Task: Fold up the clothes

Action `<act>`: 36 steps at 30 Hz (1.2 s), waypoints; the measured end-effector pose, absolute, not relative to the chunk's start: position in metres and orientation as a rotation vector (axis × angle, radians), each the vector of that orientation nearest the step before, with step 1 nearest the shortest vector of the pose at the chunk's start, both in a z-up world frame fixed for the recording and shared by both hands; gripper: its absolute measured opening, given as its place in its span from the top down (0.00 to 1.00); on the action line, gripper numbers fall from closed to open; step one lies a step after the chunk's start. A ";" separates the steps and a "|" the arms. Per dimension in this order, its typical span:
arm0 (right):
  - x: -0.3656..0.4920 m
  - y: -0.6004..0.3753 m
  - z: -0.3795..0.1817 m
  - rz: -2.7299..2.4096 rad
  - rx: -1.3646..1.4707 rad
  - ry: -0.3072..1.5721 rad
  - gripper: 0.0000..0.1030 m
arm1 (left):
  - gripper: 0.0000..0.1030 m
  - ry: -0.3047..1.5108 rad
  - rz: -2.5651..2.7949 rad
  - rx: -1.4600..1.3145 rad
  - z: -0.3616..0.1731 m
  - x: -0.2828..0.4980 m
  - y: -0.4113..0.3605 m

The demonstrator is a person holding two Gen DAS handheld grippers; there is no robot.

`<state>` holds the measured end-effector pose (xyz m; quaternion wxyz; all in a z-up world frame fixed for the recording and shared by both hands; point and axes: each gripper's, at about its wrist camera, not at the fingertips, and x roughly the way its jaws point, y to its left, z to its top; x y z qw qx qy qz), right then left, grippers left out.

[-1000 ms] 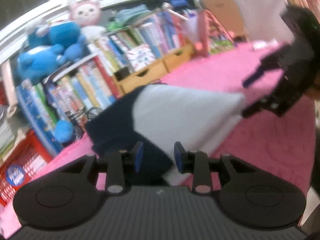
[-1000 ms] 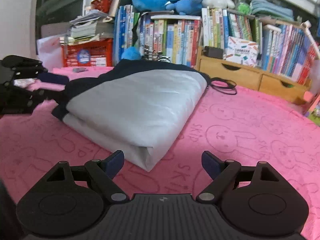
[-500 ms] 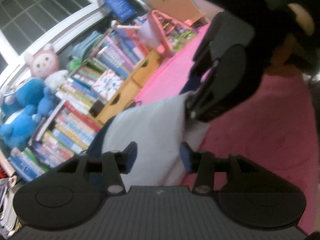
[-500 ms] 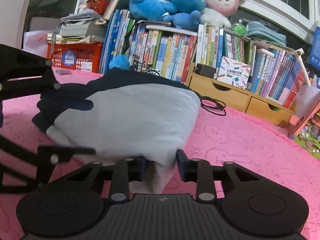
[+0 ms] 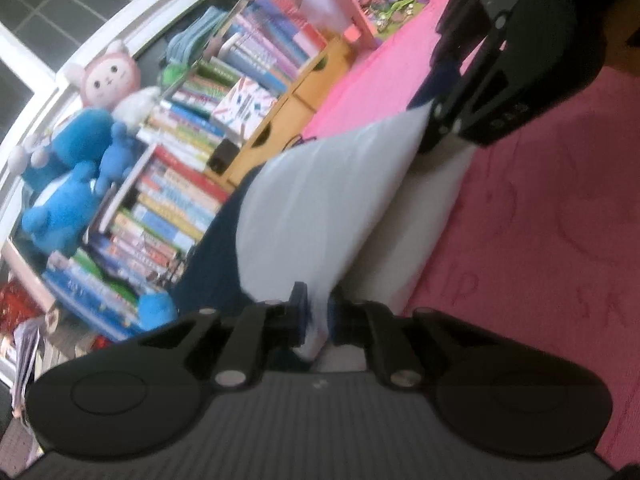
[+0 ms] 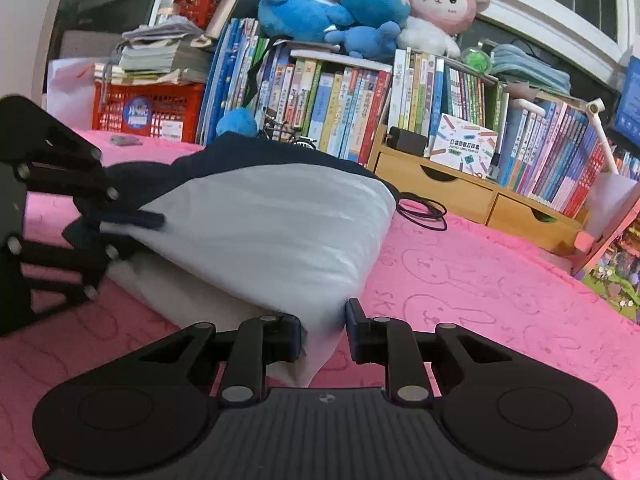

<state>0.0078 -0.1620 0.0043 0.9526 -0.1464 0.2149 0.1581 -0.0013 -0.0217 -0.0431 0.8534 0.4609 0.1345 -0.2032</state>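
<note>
both jaws clamped on white garment (image 6: 276,224), pink mat (image 6: 480,288) printed "skip"

Our two handheld grippers: matte black, hinged and ribbed

Our left gripper (image 5: 316,316) shows a ribbed dark-grey deck at six o'clock, a small pale logo at its top edge, two round black discs at seven and five o'clock, and angular black link arms, each with a silver pivot screw; its fingers (image 5: 299,312) carry dark blue pads. Our right gripper (image 6: 323,330) is built the same: ribbed deck with a pale emblem, paired discs, silver screws, blue-black pads (image 6: 356,320). Seen from the other camera, at nine o'clock, our left gripper shows open black linkage bars studded with pale rivets.
</note>
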 end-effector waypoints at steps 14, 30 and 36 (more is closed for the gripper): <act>0.004 -0.154 0.004 0.298 -0.355 0.440 0.77 | 0.90 0.325 -0.363 0.914 -0.039 -0.011 0.007; -0.005 -0.152 -0.003 0.287 -0.415 0.440 0.75 | 0.93 0.505 -0.193 0.675 -0.040 -0.018 0.078; -0.012 -0.139 -0.012 0.269 -0.501 0.378 0.66 | 0.89 0.518 -0.340 0.229 -0.001 -0.027 0.095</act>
